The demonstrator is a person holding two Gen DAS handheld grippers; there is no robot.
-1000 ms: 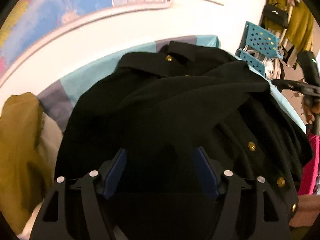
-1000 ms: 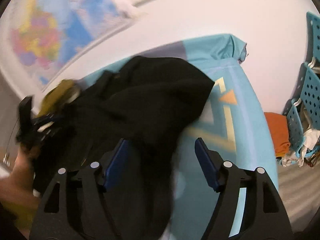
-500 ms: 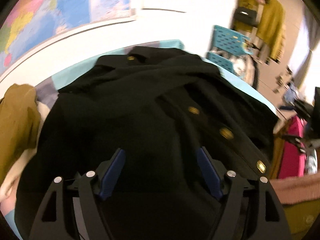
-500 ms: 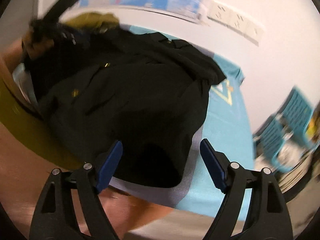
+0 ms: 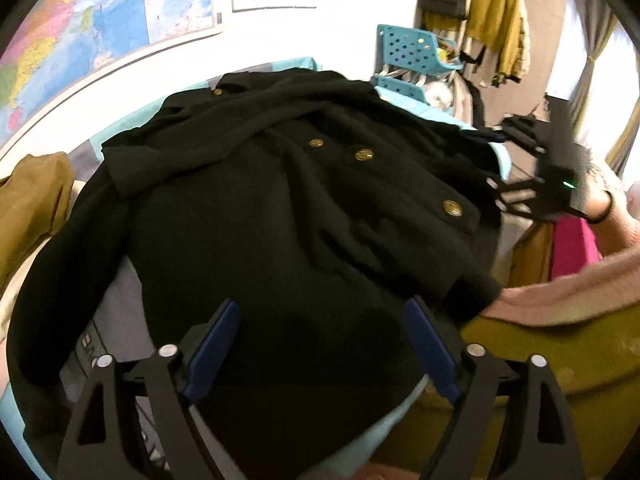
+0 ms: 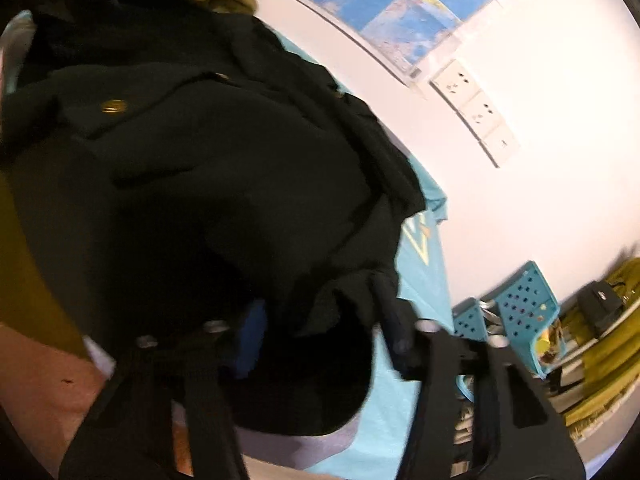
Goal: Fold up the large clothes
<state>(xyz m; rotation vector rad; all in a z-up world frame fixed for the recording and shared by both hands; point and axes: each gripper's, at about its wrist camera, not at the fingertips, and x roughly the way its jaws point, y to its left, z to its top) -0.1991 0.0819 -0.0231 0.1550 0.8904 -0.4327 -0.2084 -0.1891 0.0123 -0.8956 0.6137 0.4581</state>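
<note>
Left wrist view: black gold-buttoned coat [image 5: 304, 216] spread across a light-blue cloth [image 5: 120, 136], filling the centre; left gripper [image 5: 320, 344] at 6 o'clock, jaws wide and just been opening, pads clear of the fabric. Right wrist view: right gripper [image 6: 320, 328] at 6 o'clock, jaws just been closing, pinching the coat's edge.

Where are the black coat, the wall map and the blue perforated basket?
black coat [image 5: 248, 216], left wrist view, chest panel.
wall map [image 5: 120, 16], left wrist view, blue sea area.
blue perforated basket [image 5: 404, 46], left wrist view, holed side.
</note>
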